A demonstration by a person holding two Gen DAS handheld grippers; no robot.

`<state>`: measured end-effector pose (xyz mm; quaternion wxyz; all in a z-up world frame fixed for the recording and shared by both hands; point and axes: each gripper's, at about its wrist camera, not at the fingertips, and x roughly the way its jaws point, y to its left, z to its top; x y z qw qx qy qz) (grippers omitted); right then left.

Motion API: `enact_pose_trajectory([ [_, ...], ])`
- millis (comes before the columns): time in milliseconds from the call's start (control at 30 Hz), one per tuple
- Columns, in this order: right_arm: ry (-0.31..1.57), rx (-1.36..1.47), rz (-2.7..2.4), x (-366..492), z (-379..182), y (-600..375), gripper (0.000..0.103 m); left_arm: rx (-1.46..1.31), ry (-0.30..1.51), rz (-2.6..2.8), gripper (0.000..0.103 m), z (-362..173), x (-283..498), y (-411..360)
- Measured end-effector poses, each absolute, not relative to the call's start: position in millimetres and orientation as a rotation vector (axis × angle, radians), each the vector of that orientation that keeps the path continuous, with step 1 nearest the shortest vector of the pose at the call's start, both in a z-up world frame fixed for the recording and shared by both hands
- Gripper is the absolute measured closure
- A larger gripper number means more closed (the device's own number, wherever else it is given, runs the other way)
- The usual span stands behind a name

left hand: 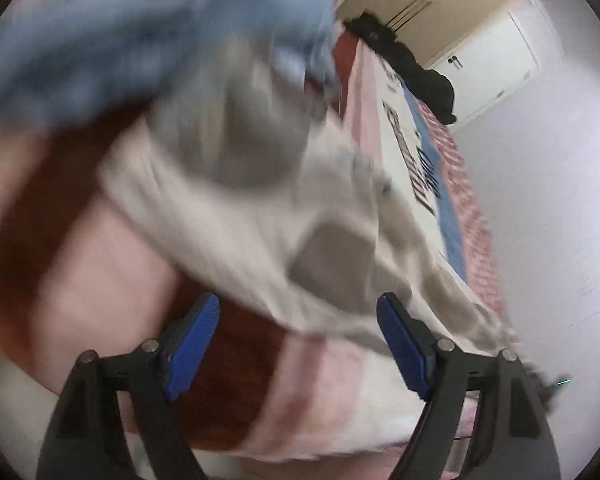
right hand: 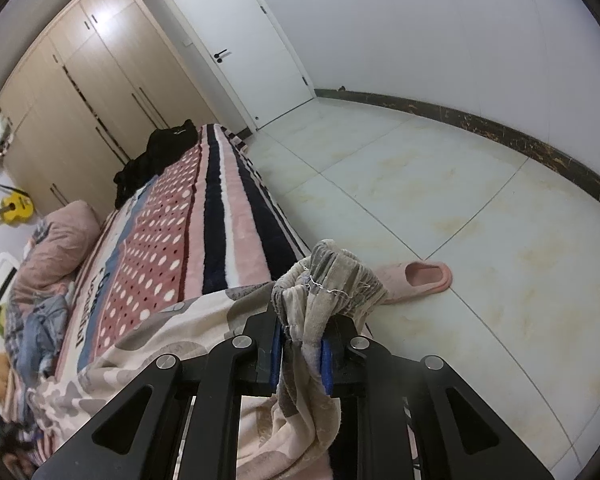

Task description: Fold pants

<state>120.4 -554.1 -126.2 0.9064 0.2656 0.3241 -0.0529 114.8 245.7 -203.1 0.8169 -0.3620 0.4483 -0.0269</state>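
Note:
The pants [right hand: 160, 332] are cream with grey patches and lie spread over the bed's near end. My right gripper [right hand: 302, 354] is shut on a bunched end [right hand: 328, 276] of them and holds it above the bed's edge. In the blurred left wrist view the pants [left hand: 240, 220] lie just ahead of my left gripper [left hand: 300, 344], which is open and empty, its blue pads [left hand: 194, 344] wide apart above the blanket.
The bed has a pink, dark-striped and dotted blanket [right hand: 204, 208]. Black clothes [right hand: 152, 160] lie at its far end, blue clothes [right hand: 40, 328] and a pink pillow [right hand: 56, 240] at the left. A pink slipper [right hand: 420, 278] lies on the tiled floor. A wardrobe [right hand: 80, 80] and door [right hand: 244, 48] stand behind.

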Motion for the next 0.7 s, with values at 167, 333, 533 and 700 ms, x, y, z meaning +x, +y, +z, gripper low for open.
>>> enact_pose_trajectory([
  [167, 0.668, 0.561, -0.100, 119.2, -127.6, -556.6, 0.091, -0.915, 0.753, -0.143, 0.019, -208.6, 137.9, 245.5],
  [333, 0.668, 0.558, -0.095, 119.4, -126.6, -557.1, 0.091, -0.970, 0.675, -0.020, 0.022, -214.6, 184.9, 253.2],
  [533, 0.673, 0.558, -0.093, 121.1, -125.9, -556.2, 0.091, -1.021, 0.621, 0.137, 0.093, -214.3, 203.2, 266.9],
  [700, 0.682, 0.553, -0.080, 121.3, -124.1, -552.3, 0.091, -0.884, 0.513, 0.223, 0.095, -172.1, 180.9, 268.0],
])
